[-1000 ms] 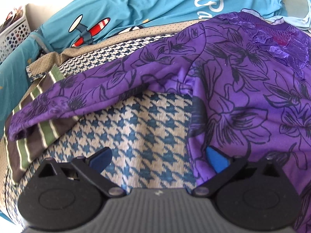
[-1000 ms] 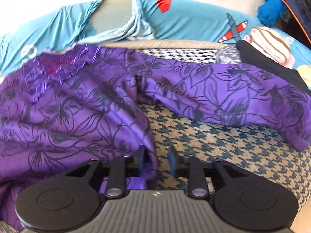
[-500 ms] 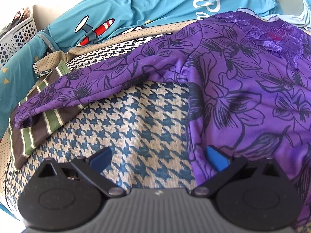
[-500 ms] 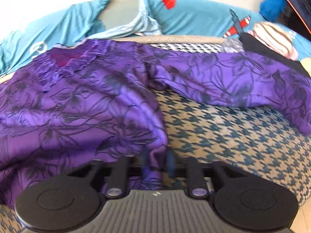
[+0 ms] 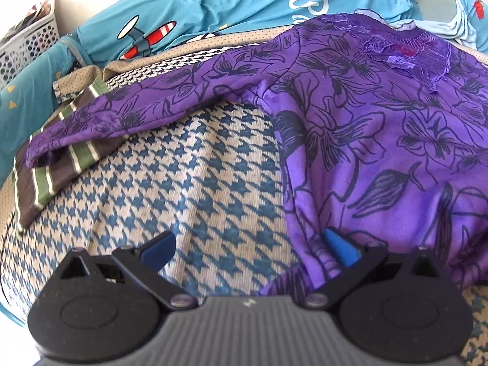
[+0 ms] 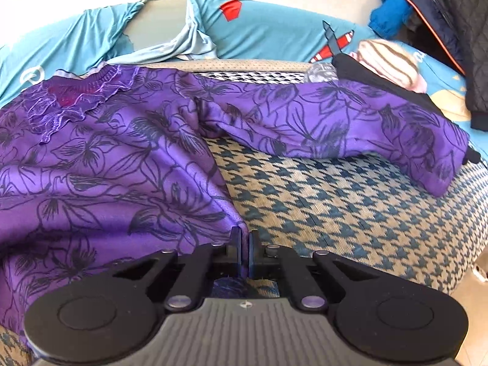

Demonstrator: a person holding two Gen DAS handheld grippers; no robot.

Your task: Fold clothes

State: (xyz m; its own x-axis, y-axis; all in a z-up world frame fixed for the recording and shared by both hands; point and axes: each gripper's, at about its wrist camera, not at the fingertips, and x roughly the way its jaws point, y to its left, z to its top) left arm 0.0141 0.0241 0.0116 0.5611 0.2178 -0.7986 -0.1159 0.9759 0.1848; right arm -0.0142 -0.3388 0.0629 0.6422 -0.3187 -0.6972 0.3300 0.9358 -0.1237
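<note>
Bright daylight flooding both views; top corners blowing out white. Fisheye bending edges strongly. Focus holding sharp, shadows lying soft.

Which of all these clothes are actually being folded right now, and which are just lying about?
In the job:
- purple floral top, spread on the houndstooth cover
- right gripper, jaws shut on the top's side edge
- left gripper, jaws open at the other side edge

Lying about:
- striped garment
- turquoise airplane-print sheet
- white basket
- dark jacket

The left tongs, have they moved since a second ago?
Yes. The left tongs, open, have slid toward the purple top's hem; the striped garment has drifted down and left in the view.
</note>
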